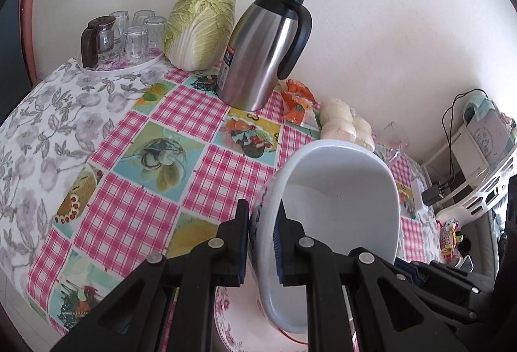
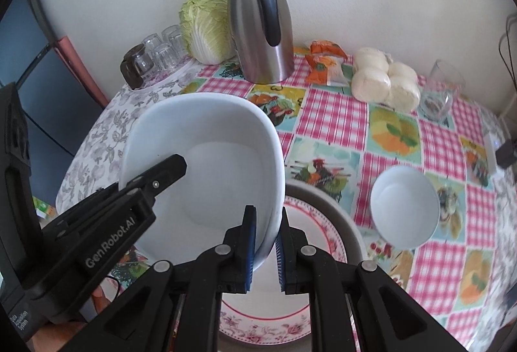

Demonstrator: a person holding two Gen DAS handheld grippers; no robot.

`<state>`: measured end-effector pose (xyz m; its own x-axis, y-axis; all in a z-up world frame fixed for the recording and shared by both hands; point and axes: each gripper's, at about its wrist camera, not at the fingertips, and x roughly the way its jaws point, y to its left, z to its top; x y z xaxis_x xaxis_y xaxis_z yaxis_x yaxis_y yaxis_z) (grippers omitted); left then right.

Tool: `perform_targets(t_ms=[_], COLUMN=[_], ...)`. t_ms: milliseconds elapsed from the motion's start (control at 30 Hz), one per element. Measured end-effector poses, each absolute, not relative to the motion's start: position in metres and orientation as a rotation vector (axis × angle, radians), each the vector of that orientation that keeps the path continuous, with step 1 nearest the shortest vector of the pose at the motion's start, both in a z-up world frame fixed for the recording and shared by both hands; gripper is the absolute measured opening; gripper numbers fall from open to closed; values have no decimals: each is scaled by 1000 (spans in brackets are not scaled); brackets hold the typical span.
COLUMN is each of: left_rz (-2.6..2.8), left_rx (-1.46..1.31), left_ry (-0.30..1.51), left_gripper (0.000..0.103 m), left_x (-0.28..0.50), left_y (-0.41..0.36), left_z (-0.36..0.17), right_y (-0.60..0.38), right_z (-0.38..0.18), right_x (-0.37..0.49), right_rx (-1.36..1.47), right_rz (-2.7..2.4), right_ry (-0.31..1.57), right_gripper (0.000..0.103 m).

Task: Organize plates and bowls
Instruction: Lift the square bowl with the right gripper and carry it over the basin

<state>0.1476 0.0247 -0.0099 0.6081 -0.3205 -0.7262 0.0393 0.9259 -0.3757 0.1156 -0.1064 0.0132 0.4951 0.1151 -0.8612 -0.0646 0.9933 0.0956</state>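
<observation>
A large white square bowl (image 1: 339, 190) (image 2: 206, 158) hangs tilted above the checked tablecloth, held from both sides. My left gripper (image 1: 263, 210) is shut on its left wall; in the right wrist view it (image 2: 174, 163) reaches over that same rim. My right gripper (image 2: 268, 216) is shut on the bowl's right rim. Directly below lies a plate with a red floral border (image 2: 310, 222) (image 1: 236, 319), resting on a wider grey dish (image 2: 350, 216). A small white bowl (image 2: 405, 206) stands upright on the table to the right of the plate.
Along the wall stand a steel thermos jug (image 2: 261, 22) (image 1: 261, 48), a napa cabbage (image 1: 200, 29), a tray of upturned glasses (image 1: 135, 35), an orange packet (image 2: 323, 64), bagged white buns (image 2: 384, 80) and a glass mug (image 2: 439, 90). The table edge drops off at left.
</observation>
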Motion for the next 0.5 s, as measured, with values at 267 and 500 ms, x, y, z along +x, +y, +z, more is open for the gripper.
perform_targets(t_ms=[267,500], left_rz=[-224,-231], left_rx=[-285,-215], left_ry=[894,888], left_gripper=[14,14], left_x=[141,137], left_y=[13,-2], left_z=[-10,-8], right_y=[-117,-126], right_z=[1,-1], right_x=[100,89], right_rx=[118,156], right_rz=[94,74], right_ry=[1029,994], right_gripper=[13,13])
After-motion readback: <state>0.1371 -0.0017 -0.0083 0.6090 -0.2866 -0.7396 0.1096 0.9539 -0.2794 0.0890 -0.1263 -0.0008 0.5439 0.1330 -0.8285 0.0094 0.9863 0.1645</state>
